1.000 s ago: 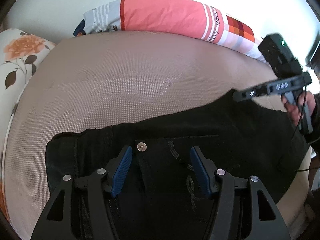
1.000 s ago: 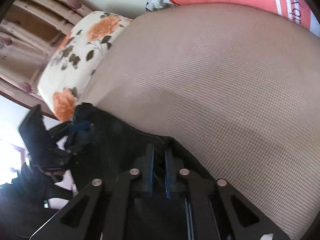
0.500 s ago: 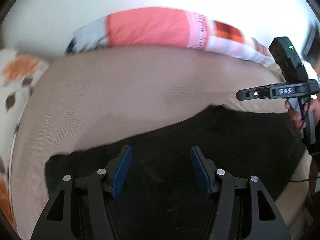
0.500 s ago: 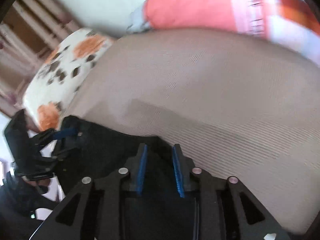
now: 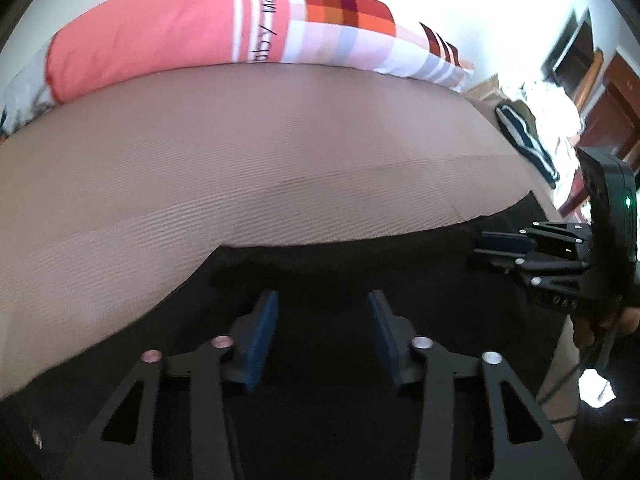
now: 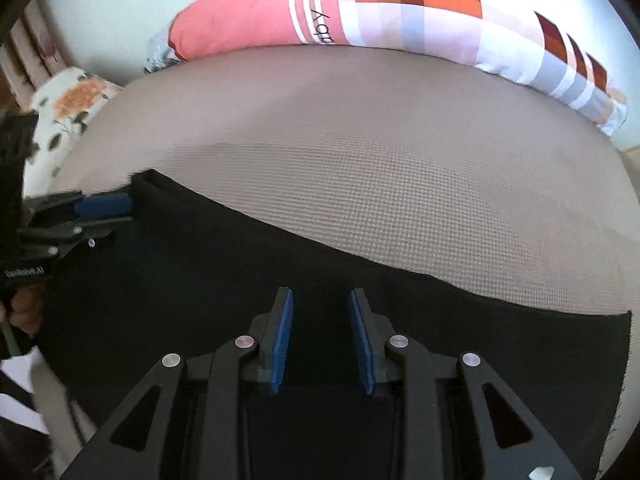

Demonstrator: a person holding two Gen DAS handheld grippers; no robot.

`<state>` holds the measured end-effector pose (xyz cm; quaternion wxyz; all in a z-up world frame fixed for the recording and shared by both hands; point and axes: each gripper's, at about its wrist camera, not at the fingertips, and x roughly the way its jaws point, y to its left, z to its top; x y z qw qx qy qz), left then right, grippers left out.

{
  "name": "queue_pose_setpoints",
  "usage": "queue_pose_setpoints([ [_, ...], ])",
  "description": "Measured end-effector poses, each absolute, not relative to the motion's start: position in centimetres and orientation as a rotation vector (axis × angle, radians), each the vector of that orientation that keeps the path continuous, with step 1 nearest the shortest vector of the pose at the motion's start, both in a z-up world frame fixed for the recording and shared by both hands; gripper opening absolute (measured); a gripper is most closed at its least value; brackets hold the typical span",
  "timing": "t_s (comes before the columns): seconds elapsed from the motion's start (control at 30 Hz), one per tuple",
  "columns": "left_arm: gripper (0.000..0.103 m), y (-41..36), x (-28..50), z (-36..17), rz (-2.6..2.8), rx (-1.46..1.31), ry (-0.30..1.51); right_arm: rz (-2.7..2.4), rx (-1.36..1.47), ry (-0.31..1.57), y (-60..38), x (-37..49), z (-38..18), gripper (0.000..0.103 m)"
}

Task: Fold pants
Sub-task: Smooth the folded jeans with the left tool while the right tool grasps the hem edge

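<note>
Black pants (image 5: 360, 264) lie flat along the near side of a beige bed, also filling the lower right wrist view (image 6: 240, 272). My left gripper (image 5: 323, 304) is open, its blue pads apart just above the pants, holding nothing. My right gripper (image 6: 320, 300) is open, pads apart over the pants, holding nothing. The right gripper also shows at the right edge of the left wrist view (image 5: 504, 248), over the pants' right end. The left gripper shows at the left edge of the right wrist view (image 6: 100, 212), by the pants' far left corner.
The beige mesh bed cover (image 5: 240, 168) stretches beyond the pants. A long pink and checked pillow (image 6: 360, 12) lies along the far edge by the wall. A floral pillow (image 6: 68, 104) sits at the left. Clothes and wooden furniture (image 5: 560, 120) stand off the bed's right end.
My right gripper was shut on the pants' edge and has opened and let go. Both grippers swung to face the far pillow; the pants now lie flatter.
</note>
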<state>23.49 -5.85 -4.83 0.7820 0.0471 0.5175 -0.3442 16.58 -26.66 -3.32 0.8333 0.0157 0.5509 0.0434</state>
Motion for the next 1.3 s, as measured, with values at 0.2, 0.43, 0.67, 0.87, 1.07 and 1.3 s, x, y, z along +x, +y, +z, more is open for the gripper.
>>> queue_pose_setpoints([
  [0.2,0.029,-6.7,25.4,-6.5,-0.675,0.086,1.118,0.051,0.031,1.111,-26.1,18.0,-4.4,0.028],
  [0.43,0.024,-6.7,26.3,-6.5,-0.660,0.069,1.117,0.047,0.025,1.115,-26.5,19.1,-4.5,0.039],
  [0.67,0.033,-5.7,23.9,-3.6,-0.581,0.064,1.080,0.128,0.296,1.038,-32.4,16.8,-0.2,0.045],
  [0.87,0.046,-4.1,19.7,-2.0,-0.529,0.085,1.077,0.058,0.331,1.009,-39.8,11.1,1.3,0.051],
  [1.07,0.047,-3.3,16.2,-2.3,-0.521,0.041,1.138,-0.025,0.605,1.067,-50.6,4.7,-0.2,0.052],
  [1.3,0.048,-5.4,14.9,-3.7,-0.535,0.035,1.181,-0.121,0.717,1.110,-59.8,-0.5,-2.4,0.053],
])
